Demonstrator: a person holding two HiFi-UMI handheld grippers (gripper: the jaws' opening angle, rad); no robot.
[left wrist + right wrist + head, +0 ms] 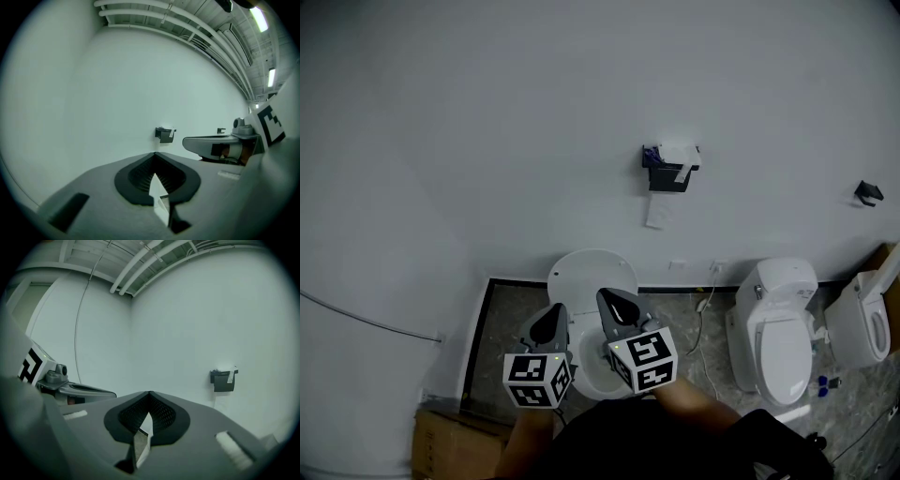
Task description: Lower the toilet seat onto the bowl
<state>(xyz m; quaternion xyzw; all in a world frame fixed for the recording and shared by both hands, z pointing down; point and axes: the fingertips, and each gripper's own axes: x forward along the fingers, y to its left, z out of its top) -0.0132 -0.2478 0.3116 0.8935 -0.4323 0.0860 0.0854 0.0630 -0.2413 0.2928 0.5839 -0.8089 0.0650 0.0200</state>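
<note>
Shows toilet seat [592,274], seemingly upright against the wall, at lower centre of frame. Shows left tongs [554,313] and right tongs [607,300] just below it, both closed tight, holding nothing.

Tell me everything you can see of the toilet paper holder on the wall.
The toilet paper holder is a small dark bracket fixed to the plain white wall, up and to the right of the nearest toilet. A white roll sits in it, and a loose strip of paper hangs down below it against the wall. Nothing else touches it.
</note>
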